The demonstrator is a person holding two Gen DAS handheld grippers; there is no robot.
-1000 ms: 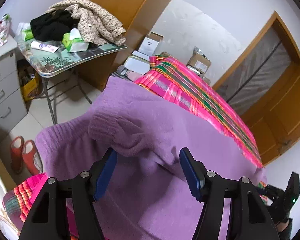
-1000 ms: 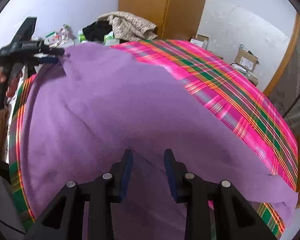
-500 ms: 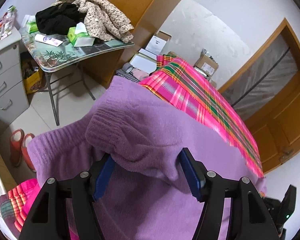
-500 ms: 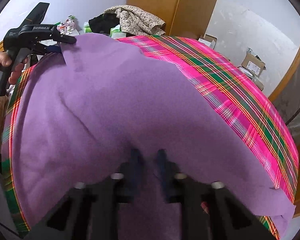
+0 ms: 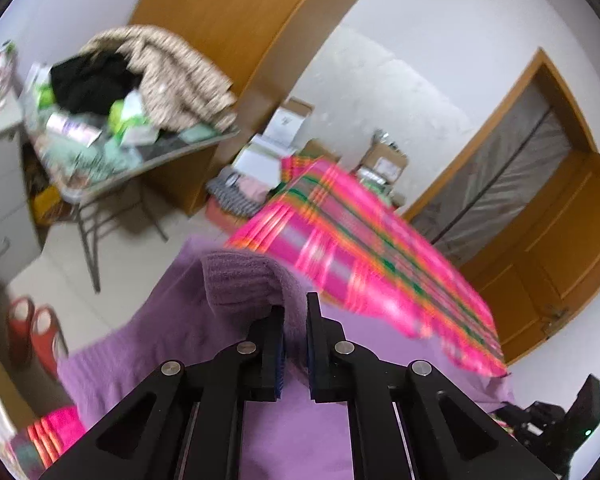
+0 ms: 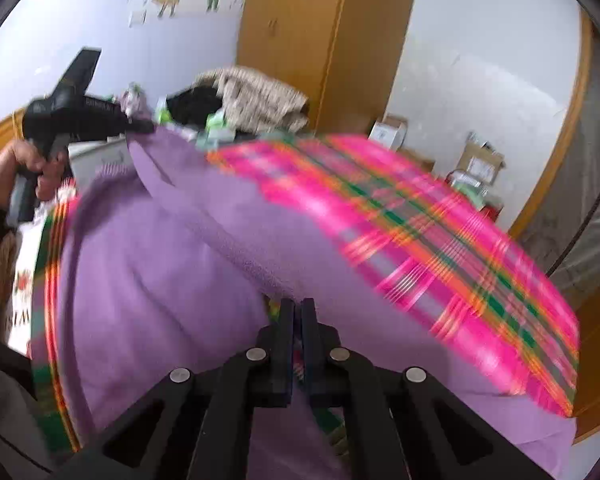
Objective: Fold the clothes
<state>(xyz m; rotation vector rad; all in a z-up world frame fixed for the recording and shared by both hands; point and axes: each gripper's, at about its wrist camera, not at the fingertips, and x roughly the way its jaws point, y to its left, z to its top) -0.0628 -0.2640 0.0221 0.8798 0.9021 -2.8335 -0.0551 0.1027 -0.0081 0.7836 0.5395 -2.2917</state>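
Note:
A purple knit sweater (image 5: 228, 280) lies spread over the bed, and in the right wrist view the sweater (image 6: 160, 280) covers the bed's near side. My left gripper (image 5: 295, 308) has its jaws closing, and a ribbed fold of the sweater is pinched between the pads and raised off the bed. My right gripper (image 6: 298, 304) is also closing, with a thin edge of the same fabric caught between its fingers. Seen from the right wrist, the left gripper (image 6: 138, 127) holds up the sweater's far left corner, a hand around its handle.
The bed's pink plaid sheet (image 5: 360, 248) stretches away towards a wooden door (image 5: 560, 240). Left of the bed stands a table (image 5: 188, 148) piled with clothes, then grey drawers (image 5: 0, 200) and red slippers (image 5: 36, 332) on the floor. Cardboard boxes (image 5: 288, 120) line the wall by a wardrobe (image 5: 240, 20).
Both grippers went from open to closed on the purple sweater and rose. The gripped fabric has lifted off the bed with them.

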